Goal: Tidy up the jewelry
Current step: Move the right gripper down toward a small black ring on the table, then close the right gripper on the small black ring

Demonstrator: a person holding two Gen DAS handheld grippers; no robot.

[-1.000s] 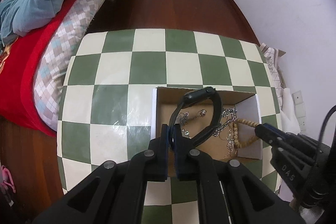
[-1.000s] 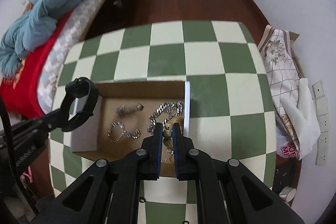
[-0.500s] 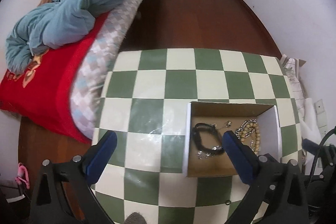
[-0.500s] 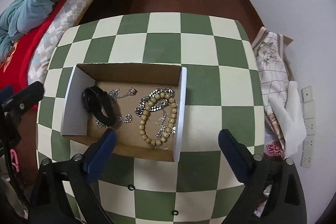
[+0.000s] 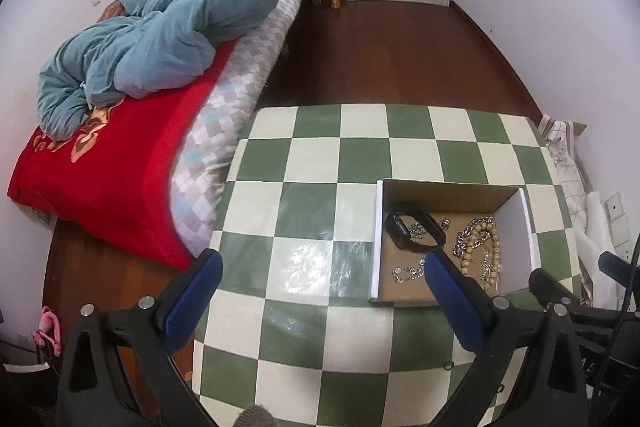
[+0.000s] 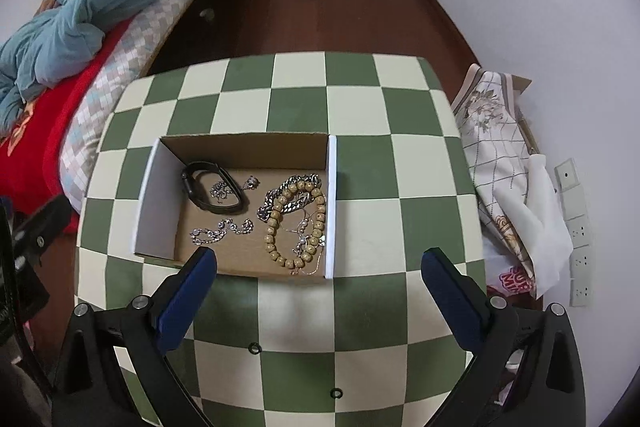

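An open cardboard box stands on the green-and-cream checkered table. Inside lie a black watch band, a wooden bead bracelet, a thin silver chain and a chunky silver chain. My right gripper hovers open above the box's near edge and holds nothing. In the left wrist view the box sits at the right, with the black band and the beads in it. My left gripper is open and empty, above the table to the left of the box.
A bed with a red blanket and a blue duvet runs along the table's left side. A floral bag and wall sockets are at the right. Small black rings lie on the near table.
Both grippers have opened wide and pulled up and back. The black band and the bead bracelet, held a second ago, now lie in the box.
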